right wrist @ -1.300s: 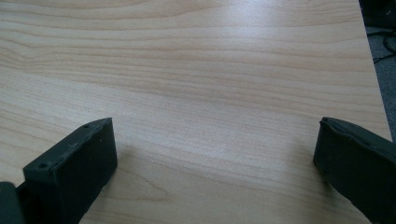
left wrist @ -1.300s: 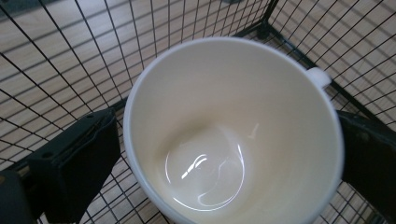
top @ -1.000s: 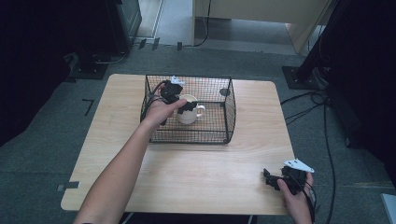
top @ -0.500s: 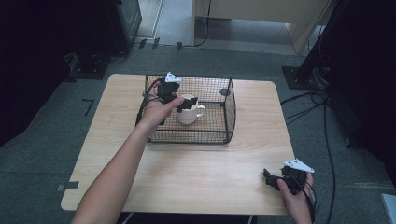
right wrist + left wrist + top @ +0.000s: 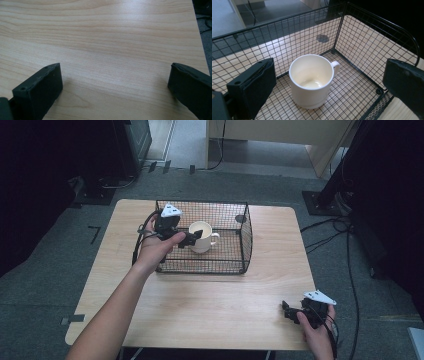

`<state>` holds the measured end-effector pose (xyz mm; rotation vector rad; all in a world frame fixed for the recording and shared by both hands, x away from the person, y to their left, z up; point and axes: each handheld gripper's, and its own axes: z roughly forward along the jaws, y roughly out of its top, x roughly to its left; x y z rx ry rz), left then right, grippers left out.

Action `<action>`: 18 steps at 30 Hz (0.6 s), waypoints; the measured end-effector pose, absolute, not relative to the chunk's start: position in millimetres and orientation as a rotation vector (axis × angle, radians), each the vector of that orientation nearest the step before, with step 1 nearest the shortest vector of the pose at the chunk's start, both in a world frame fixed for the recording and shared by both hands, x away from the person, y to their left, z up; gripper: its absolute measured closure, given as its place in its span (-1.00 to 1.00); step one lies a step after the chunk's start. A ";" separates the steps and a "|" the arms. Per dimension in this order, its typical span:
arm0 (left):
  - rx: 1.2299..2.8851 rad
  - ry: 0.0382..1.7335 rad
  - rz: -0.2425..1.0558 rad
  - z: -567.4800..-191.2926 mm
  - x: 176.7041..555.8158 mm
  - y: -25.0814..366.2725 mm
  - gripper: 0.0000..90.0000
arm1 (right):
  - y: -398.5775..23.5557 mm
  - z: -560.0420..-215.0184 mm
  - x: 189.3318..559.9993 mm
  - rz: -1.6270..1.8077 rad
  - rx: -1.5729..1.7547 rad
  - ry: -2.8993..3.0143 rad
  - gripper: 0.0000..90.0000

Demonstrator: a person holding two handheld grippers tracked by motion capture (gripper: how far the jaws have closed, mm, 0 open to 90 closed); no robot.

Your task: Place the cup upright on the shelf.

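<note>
A cream mug (image 5: 204, 240) stands upright and empty on the floor of a black wire basket (image 5: 235, 220), handle toward the right. My left gripper (image 5: 191, 238) reaches in over the basket's left side, open, its tips just left of the mug. In the left gripper view the mug (image 5: 312, 80) sits between and below the widely spread jaws of the left gripper (image 5: 328, 68), untouched by them. My right gripper (image 5: 290, 312) rests low at the table's near right corner. It is open over bare wood in the right gripper view (image 5: 115, 92).
The basket (image 5: 377, 27) stands at the back middle of the light wooden table (image 5: 210, 305). A dark round spot (image 5: 240, 219) lies on the table behind the basket. Cables (image 5: 345, 250) trail over the floor to the right.
My left gripper has drawn back a little to the left and lower beside the mug. The mug stands still in the basket. The right gripper has not moved.
</note>
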<state>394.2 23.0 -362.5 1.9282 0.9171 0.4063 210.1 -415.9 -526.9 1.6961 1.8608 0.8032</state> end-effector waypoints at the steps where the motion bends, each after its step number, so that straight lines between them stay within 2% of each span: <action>1: 1.931 0.907 0.409 -361.5 390.8 24.3 -1.00 | -415.9 -526.9 210.1 0.803 1.696 1.861 -1.00; 7: 1.934 0.891 0.469 -359.0 368.9 30.9 -1.00 | -415.9 -526.9 210.1 0.804 1.695 1.861 -1.00; 18: 1.918 0.888 0.500 -371.7 335.9 51.7 -1.00 | -415.9 -526.9 210.1 0.805 1.695 1.860 -1.00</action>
